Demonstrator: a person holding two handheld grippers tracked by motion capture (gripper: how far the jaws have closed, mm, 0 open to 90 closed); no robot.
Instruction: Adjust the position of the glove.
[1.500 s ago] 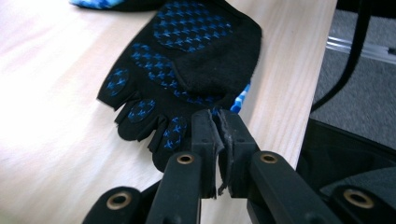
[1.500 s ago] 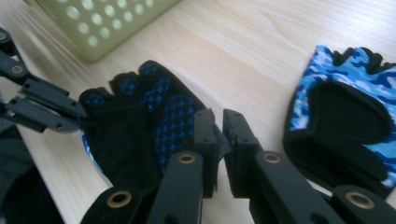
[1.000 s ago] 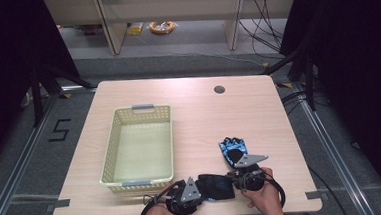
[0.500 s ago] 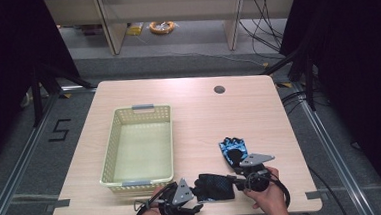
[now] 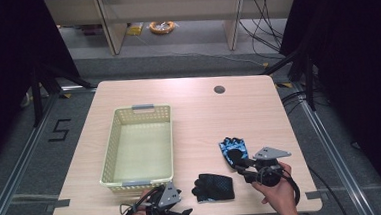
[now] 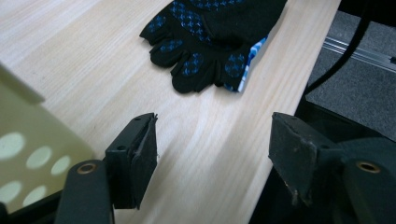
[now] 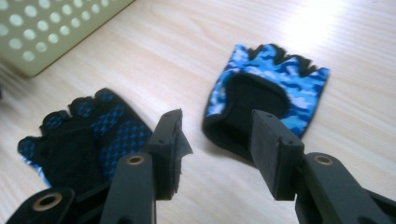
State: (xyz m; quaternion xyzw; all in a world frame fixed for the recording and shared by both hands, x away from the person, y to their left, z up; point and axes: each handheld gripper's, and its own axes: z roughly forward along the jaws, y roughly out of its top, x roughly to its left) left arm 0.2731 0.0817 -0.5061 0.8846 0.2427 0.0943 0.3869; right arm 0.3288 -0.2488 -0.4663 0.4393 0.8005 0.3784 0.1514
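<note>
Two fingerless gloves lie flat on the wooden surface (image 5: 194, 112) toward its near right corner. The black glove (image 5: 213, 186), patterned with small blue dots, rests close to the near edge, roughly midway between the two hands. The blue camouflage glove (image 5: 233, 152) lies a little farther from that edge and to the right of the black one, with its short finger openings pointing toward the far edge; the two gloves are near each other but apart. The left tool (image 5: 172, 212) sits at the near edge, just beside the near right corner of the pale yellow perforated basket (image 5: 141, 110), which stands on the left half of the surface with a grey handle at each short end. In the left gripper view the jaws of the left tool stand wide apart with bare wood between them; they have just been opening, nothing is between them, and the black glove (image 6: 210, 37) lies ahead, clear of the pads. The right tool (image 5: 246, 167) hovers by the near end of the camouflage glove. In the right gripper view its jaws are parted and have just been opening; the cuff of the camouflage glove (image 7: 273, 93) lies beyond and below the gap, untouched by either pad, while the black glove (image 7: 84, 135) lies to the left past the left jaw. Both tools are released and hold nothing.
</note>
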